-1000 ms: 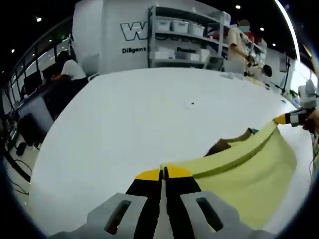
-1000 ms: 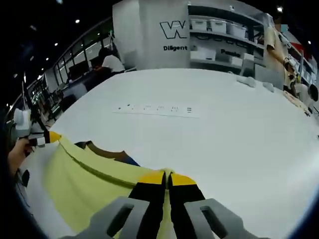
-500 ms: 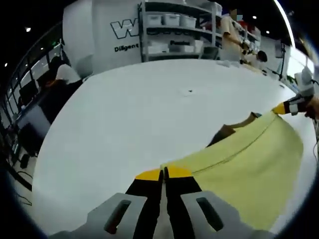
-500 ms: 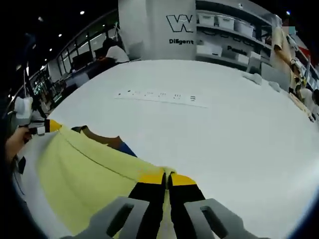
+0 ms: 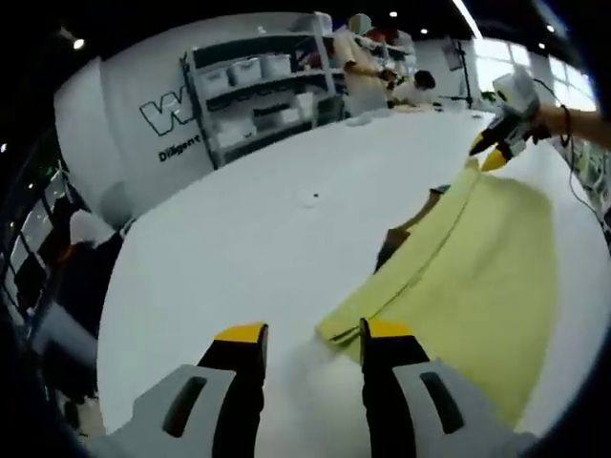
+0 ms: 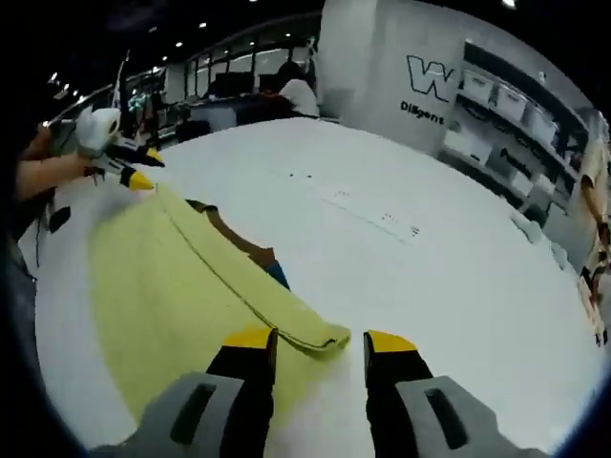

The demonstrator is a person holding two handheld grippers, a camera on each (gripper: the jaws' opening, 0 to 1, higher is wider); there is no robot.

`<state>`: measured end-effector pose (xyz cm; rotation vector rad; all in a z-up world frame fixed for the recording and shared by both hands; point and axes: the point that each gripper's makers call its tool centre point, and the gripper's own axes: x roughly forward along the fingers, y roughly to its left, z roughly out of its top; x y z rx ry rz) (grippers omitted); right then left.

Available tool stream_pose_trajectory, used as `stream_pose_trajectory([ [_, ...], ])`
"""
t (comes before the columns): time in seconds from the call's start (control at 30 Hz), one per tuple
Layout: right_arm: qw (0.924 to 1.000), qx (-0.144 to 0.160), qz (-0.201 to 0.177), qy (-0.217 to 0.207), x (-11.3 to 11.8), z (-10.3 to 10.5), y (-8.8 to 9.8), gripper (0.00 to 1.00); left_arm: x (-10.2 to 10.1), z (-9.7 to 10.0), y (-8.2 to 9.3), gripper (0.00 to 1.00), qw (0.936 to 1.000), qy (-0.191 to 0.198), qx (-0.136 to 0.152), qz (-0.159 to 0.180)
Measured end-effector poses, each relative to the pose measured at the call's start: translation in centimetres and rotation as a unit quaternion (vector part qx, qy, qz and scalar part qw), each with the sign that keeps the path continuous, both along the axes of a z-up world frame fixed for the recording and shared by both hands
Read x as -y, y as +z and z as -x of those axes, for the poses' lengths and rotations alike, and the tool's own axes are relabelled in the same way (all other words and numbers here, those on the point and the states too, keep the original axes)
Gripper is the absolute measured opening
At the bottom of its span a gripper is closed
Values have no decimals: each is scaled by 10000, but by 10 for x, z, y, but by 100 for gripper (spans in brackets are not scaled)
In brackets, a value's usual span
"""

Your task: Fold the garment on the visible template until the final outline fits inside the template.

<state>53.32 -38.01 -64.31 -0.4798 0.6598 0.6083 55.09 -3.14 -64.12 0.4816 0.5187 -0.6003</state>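
Your yellow garment (image 5: 468,272) lies folded flat on the white table (image 5: 239,248) over something brown (image 6: 241,243), both your left gripper (image 5: 310,334) and right gripper (image 6: 320,342) gaping empty at its corners, shelves (image 5: 263,91) and seated people beyond.

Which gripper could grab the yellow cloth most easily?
Probably right, narrowly: the yellow cloth's folded corner lies centred between the right gripper's open jaws; the left gripper has its corner off to one side.
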Motion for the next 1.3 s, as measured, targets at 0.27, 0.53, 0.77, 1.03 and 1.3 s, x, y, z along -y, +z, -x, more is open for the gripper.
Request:
stream_pose_trajectory([
  [0.27, 9930, 167, 819, 830, 0, -1, -13, 37, 8, 1, -13, 41, 9965, -674, 128, -487],
  [0.53, 9871, 233, 1171, 1068, 3, -7, -21, 27, 17, -12, -18, 27, 9955, -760, 72, -566],
  [0.77, 9875, 307, 1075, 1115, -4, -15, -18, 5, 20, -15, -20, 6, 9964, -666, -70, -518],
  [1.03, 9999, 131, 32, 82, -4, -38, -12, 0, 12, -27, -21, 4, 9937, 588, -704, 644],
  [1.3, 9963, -187, -514, -666, -6, -42, -23, 0, 10, -30, -27, 8, 9893, 1006, -819, 661],
])
